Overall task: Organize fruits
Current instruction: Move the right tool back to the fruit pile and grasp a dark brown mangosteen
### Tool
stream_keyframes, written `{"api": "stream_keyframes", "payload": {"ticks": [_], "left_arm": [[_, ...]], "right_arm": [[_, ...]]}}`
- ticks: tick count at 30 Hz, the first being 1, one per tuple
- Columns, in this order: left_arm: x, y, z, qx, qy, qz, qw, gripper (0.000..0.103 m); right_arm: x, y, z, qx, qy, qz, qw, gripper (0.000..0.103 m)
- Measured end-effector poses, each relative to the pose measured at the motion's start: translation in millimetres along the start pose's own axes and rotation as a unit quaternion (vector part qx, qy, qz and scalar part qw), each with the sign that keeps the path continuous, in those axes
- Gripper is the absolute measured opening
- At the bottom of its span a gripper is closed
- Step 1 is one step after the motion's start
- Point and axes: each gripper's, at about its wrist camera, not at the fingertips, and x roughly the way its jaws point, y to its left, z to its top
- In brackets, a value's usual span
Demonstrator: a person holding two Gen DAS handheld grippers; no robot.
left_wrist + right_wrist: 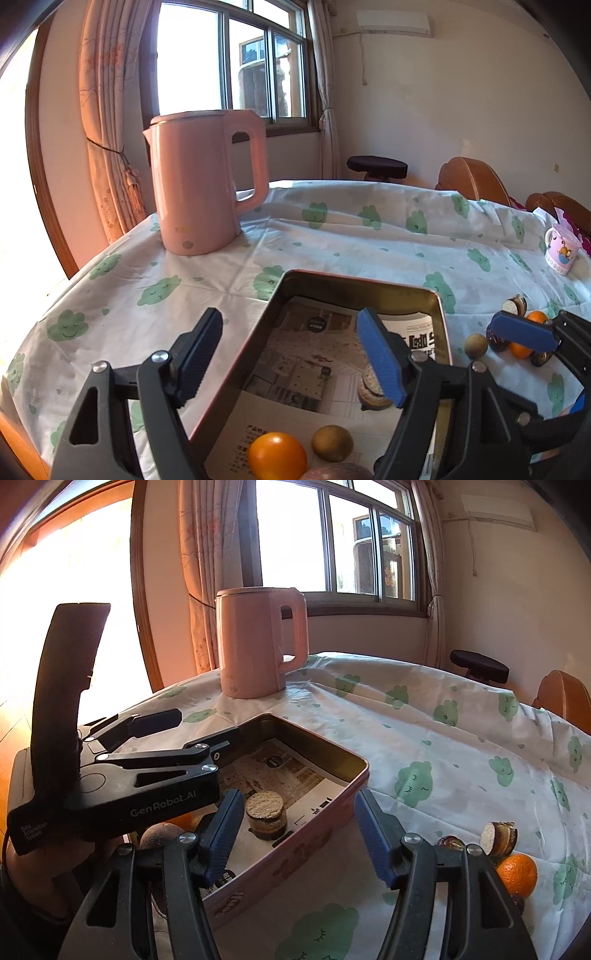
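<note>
A: Status of the sort?

B: In progress. The tin tray (441, 314), lined with printed paper, holds an orange (277, 456), a brown round fruit (332, 442), a cut passion-fruit half (371, 387) and one purplish fruit at the frame edge. Loose on the surface (332, 243), right of the tray: a second orange (517, 874), a small brown fruit (475, 345), a cut half lying on its side (496, 836) and some dark pieces nearby.

A: Jaws?

B: Left gripper (291, 358): jaws wide, nothing between them, above the tray. Right gripper (295, 838): jaws apart and empty, at the tray's near wall.

A: Surroundings?

B: A white cloth with green cloud print covers the surface. A pink electric kettle (207, 181) stands behind the tray; a patterned mug (561, 249) sits far right. Behind are a curtained window (236, 62), a wall air conditioner (393, 24) and wooden chair backs (472, 177).
</note>
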Motion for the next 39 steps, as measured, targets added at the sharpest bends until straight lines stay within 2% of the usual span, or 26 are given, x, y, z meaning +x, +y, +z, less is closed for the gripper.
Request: {"api": "stream_keyframes", "payload": {"ticks": [5, 8, 13, 16, 19, 25, 27, 29, 35, 38, 39], "left_arm": [[5.4, 3.8, 2.6, -0.012, -0.006, 0.006, 0.9999, 0.081], [10.8, 3.3, 6.9, -0.006, -0.015, 0.017, 0.9997, 0.084], [30.3, 1.3, 20.0, -0.007, -0.027, 0.018, 0.9994, 0.084], [37.4, 3.7, 24.3, -0.017, -0.019, 0.011, 0.9996, 0.084], [29.6, -0.4, 22.9, -0.016, -0.029, 0.013, 0.9994, 0.084], [-0.6, -30.9, 21.6, 0.003, -0.058, -0.028, 0.9979, 0.091], [-6.1, -44.6, 19.9, 0.015, -0.060, -0.042, 0.9972, 0.091], [-9.7, -60.0, 17.3, 0.029, -0.058, -0.060, 0.9961, 0.091], [-13.1, -97.8, 6.2, 0.064, -0.048, -0.091, 0.9927, 0.091], [-11.9, -111.8, -2.8, 0.078, -0.035, -0.104, 0.9909, 0.091], [-12.2, -116.0, -6.0, 0.083, -0.032, -0.106, 0.9904, 0.090]], "right_arm": [[-15.5, -23.6, -8.3, 0.026, -0.011, -0.033, 0.999, 0.064], [-31.6, -45.2, -17.3, 0.047, -0.017, -0.071, 0.996, 0.064], [-53.5, -89.5, -34.4, 0.111, -0.013, -0.158, 0.981, 0.064], [-63.8, -105.5, -44.7, 0.131, -0.007, -0.191, 0.973, 0.064], [-71.4, -115.9, -51.7, 0.153, 0.000, -0.194, 0.969, 0.064], [-62.5, -114.1, -52.6, 0.146, 0.031, -0.185, 0.971, 0.062], [-57.7, -112.0, -53.2, 0.137, 0.045, -0.183, 0.972, 0.060], [-50.7, -112.2, -53.5, 0.133, 0.057, -0.171, 0.975, 0.054], [-36.5, -115.1, -55.8, 0.136, 0.098, -0.147, 0.975, 0.051], [-35.6, -115.0, -56.9, 0.137, 0.101, -0.141, 0.975, 0.034], [-35.9, -113.6, -57.3, 0.135, 0.100, -0.143, 0.975, 0.034]]}}
